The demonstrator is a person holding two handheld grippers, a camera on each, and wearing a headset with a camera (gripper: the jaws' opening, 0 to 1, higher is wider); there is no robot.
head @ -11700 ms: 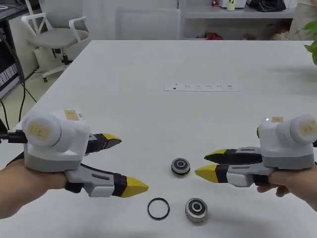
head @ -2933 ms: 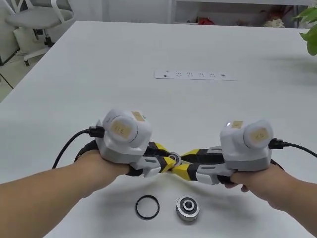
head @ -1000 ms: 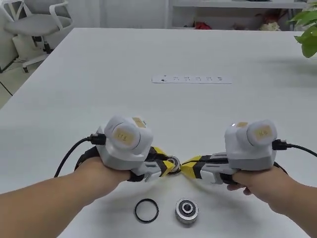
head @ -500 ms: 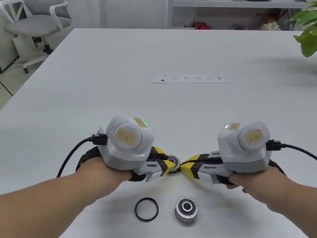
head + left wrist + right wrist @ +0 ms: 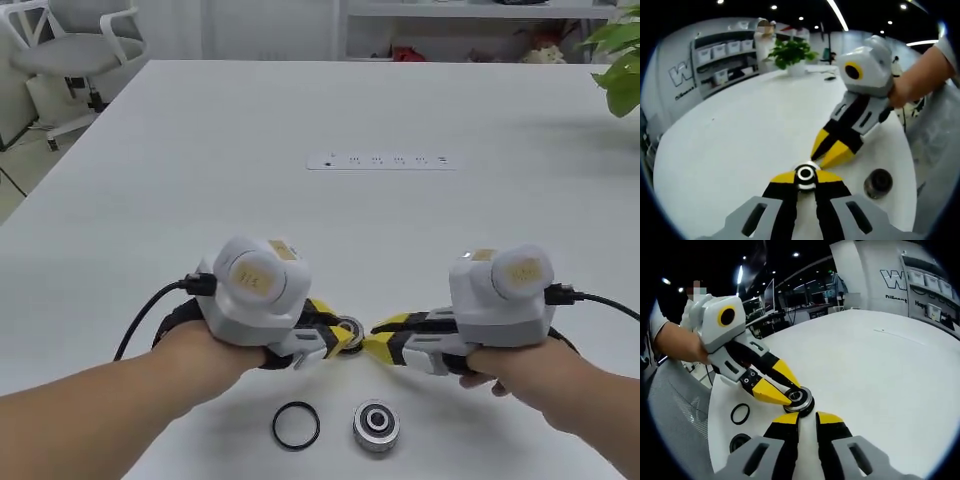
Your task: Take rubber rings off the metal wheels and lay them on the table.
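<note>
A: Where do we have the wheel [image 5: 799, 398]?

B: It sits low over the near middle of the table [image 5: 300, 230], clamped between the jaws of our left gripper [image 5: 805, 175]. We cannot tell whether it rests on the top or hangs just clear of it.

A: And our right gripper [image 5: 808, 418]?

B: Its jaws stand a narrow gap apart with nothing between them. The tips are right at the wheel's right edge, and one seems to touch the dark rubber ring [image 5: 809, 406] round the rim.

A: How do we expect the pair to handle?

B: We judge the wheel to be stiff, smooth metal and heavy for its size. It could turn or slide in the left jaws if we pull off-centre. The rubber ring looks thin, soft and light, and probably stretches, but it will hug its groove.

A: So where do we take hold?

B: On the ring's outer edge, at the side facing the right gripper. We pinch only the rubber and peel it sideways over the rim. If we nip the metal as well, we only drag the wheel along.

A: Any worry?

B: A stretched ring may snap back or flick away. We would lay it flat near the loose ring [image 5: 296, 425], which lies nearer to us on the left. The other wheel [image 5: 376, 423] stands just right of that one, apart from it.
</note>
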